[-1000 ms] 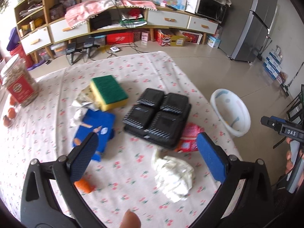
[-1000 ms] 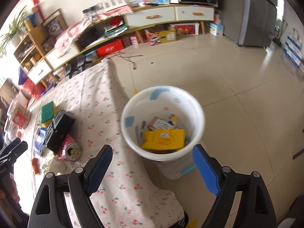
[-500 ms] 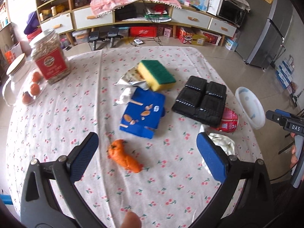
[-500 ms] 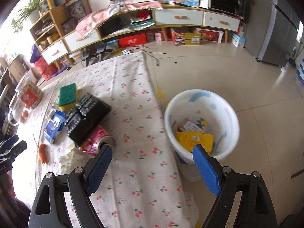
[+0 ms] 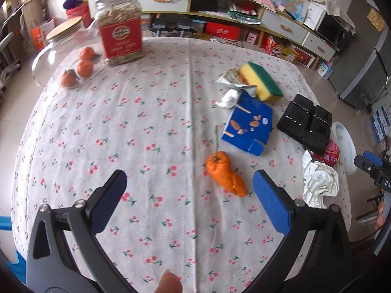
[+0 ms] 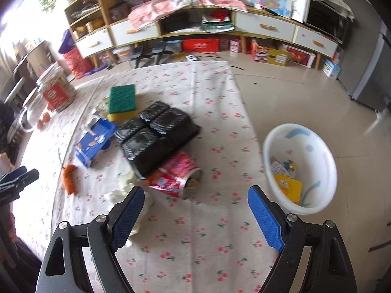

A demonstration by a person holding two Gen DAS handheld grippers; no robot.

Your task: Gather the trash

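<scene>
Trash lies on the cherry-print tablecloth (image 5: 146, 122): an orange peel (image 5: 226, 173), a torn blue box (image 5: 249, 128), a white crumpled tissue (image 5: 319, 183), a black plastic tray (image 6: 156, 136), a crushed red can (image 6: 178, 175) and a foil wrapper (image 5: 232, 80). My left gripper (image 5: 188, 201) is open and empty, just in front of the orange peel. My right gripper (image 6: 195, 216) is open and empty, hovering near the red can. The white bin (image 6: 300, 168) stands on the floor to the right, with yellow packets inside.
A yellow-green sponge (image 5: 260, 81), a red-labelled jar (image 5: 119, 29), oranges (image 5: 78, 70) and a glass jug (image 5: 61, 46) stand at the table's far side. Shelves and drawers (image 6: 220, 24) line the back wall. A fridge (image 5: 366, 73) stands at right.
My left gripper has swung left, from over the black tray to over the orange peel. My right gripper has moved from above the bin to over the table near the red can.
</scene>
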